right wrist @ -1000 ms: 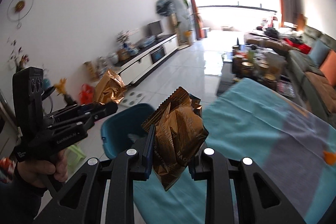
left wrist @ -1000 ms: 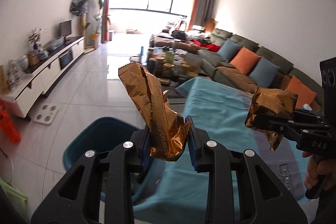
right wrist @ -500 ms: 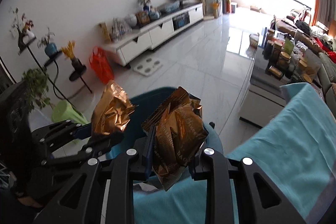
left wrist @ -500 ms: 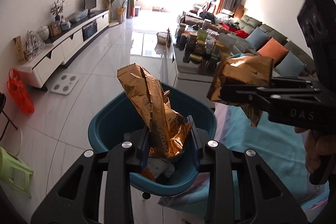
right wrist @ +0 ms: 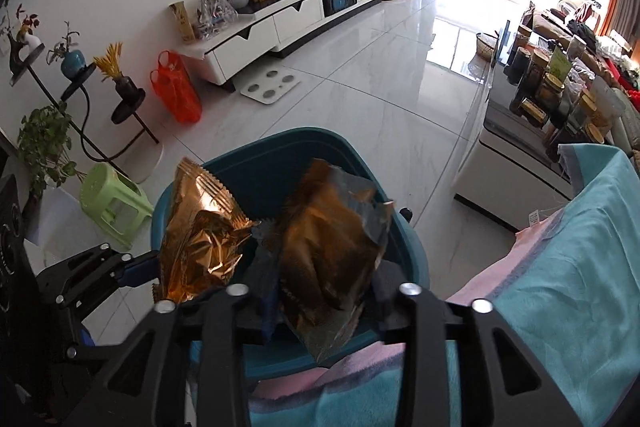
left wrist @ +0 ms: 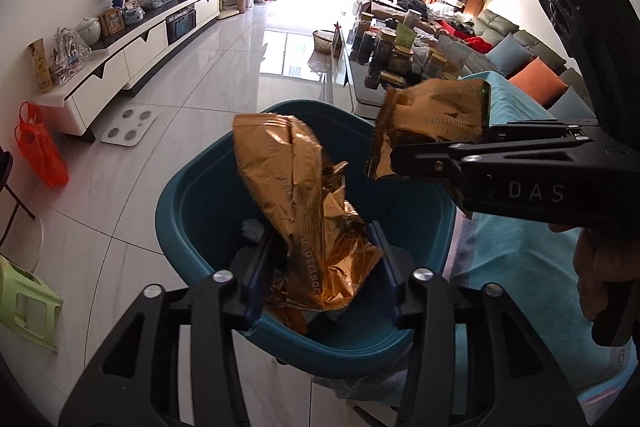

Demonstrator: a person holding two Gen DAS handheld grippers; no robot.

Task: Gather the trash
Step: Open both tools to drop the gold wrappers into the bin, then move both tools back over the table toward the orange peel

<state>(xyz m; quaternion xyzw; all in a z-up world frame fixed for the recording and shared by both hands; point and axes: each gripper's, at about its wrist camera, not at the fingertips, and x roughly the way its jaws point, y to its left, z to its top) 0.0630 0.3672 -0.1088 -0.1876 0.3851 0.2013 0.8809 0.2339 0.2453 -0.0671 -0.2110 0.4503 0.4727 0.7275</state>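
Gold wrappers (left wrist: 316, 223) (right wrist: 328, 259) sit loose between my left gripper (left wrist: 326, 267) and right gripper (right wrist: 326, 301), jaws just opened, above the bin (left wrist: 192, 227).

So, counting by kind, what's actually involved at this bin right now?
Gold foil wrappers: 2, the left wrapper and the right wrapper, each between a claw's fingers above the bin.
Claws: 2, the left claw and the right claw; both have just been opening.
Teal bin: 1
Total: 5
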